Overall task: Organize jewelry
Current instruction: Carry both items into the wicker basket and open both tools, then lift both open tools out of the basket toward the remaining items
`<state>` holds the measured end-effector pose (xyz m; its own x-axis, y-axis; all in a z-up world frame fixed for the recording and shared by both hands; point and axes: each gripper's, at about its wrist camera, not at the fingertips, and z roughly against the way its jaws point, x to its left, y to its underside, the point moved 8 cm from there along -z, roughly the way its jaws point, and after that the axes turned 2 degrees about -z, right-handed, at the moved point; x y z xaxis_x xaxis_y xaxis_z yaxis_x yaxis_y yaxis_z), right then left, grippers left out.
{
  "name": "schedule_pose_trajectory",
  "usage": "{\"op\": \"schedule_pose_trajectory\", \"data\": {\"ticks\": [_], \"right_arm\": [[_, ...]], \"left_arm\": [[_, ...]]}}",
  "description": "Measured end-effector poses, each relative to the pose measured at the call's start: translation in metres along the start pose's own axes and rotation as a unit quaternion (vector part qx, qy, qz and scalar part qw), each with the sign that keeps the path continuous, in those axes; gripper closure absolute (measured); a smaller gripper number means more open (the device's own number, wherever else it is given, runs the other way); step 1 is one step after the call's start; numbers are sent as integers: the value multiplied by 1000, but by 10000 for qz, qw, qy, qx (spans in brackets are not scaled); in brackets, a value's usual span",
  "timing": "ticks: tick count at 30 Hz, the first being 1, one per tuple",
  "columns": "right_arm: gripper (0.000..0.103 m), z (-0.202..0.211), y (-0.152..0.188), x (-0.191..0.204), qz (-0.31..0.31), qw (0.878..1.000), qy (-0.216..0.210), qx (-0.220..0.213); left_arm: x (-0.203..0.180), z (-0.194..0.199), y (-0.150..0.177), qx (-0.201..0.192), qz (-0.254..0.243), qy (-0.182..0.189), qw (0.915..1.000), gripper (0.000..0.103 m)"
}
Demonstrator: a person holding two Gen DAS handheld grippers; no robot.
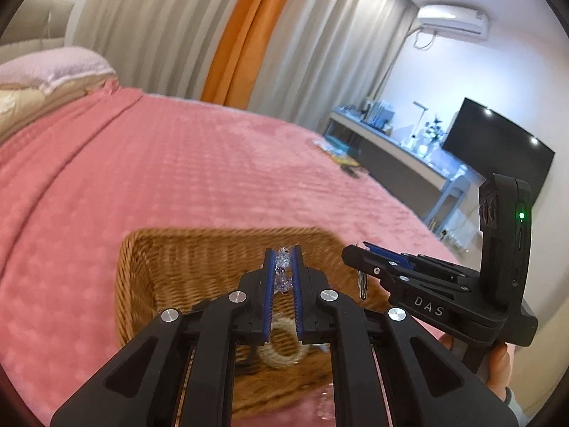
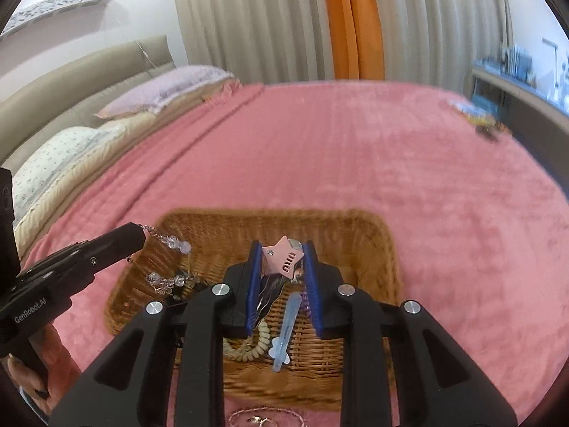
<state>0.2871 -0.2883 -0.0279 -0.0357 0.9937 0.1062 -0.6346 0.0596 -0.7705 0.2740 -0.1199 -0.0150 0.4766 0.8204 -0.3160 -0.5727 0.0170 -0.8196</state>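
Here, the left gripper (image 1: 283, 267) pinches a crystal bead strand (image 1: 283, 262) narrowly above the wicker basket (image 2: 373, 249), while the right gripper (image 2: 281, 263) clamps a pink star clip (image 2: 283, 257). Dangling beads at nine o'clock could snag the basket rim, judging by their slack.

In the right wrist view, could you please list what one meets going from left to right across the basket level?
Left gripper holding a crystal bead strand → pink star hair clip between the right gripper fingers → wicker basket right wall → pink blanket.
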Motion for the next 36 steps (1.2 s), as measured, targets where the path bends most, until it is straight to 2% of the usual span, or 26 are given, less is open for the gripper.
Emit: {"op": "schedule_pose_trajectory", "data": {"ticks": [6, 14, 15, 17, 18, 21, 25, 27, 32, 36], "right_arm": [[82, -30, 20, -6, -60, 9994, -38, 329], [82, -47, 33, -4, 56, 9977, 47, 674], [78, -48, 35, -5, 54, 9975, 65, 702], [60, -46, 34, -7, 2, 9977, 46, 680], [48, -43, 32, -8, -29, 9980, 60, 626], [47, -15, 26, -8, 5, 9992, 72, 381], [47, 29, 25, -2, 158, 9998, 116, 68], [47, 48, 31, 2, 226, 9996, 139, -23], [47, 76, 54, 12, 289, 9996, 56, -23], [47, 82, 76, 17, 401, 9991, 96, 16]], "left_arm": [[13, -23, 20, 264, -25, -144, 9995, 96], [17, -26, 30, 404, -48, -243, 9989, 95], [15, -25, 31, 413, -42, -232, 9989, 89], [13, -18, 30, 362, -30, -229, 9991, 82], [11, -13, 30, 309, -44, -231, 9992, 77], [1, 15, 23, 34, -111, -126, 9999, 66], [-16, 54, 17, -260, -180, 29, 9995, 64], [-26, 72, 16, -362, -261, 82, 9990, 61], [-56, 109, 27, -438, -532, 84, 9976, 60], [-62, 121, 53, -278, -496, -23, 9984, 59]]}}
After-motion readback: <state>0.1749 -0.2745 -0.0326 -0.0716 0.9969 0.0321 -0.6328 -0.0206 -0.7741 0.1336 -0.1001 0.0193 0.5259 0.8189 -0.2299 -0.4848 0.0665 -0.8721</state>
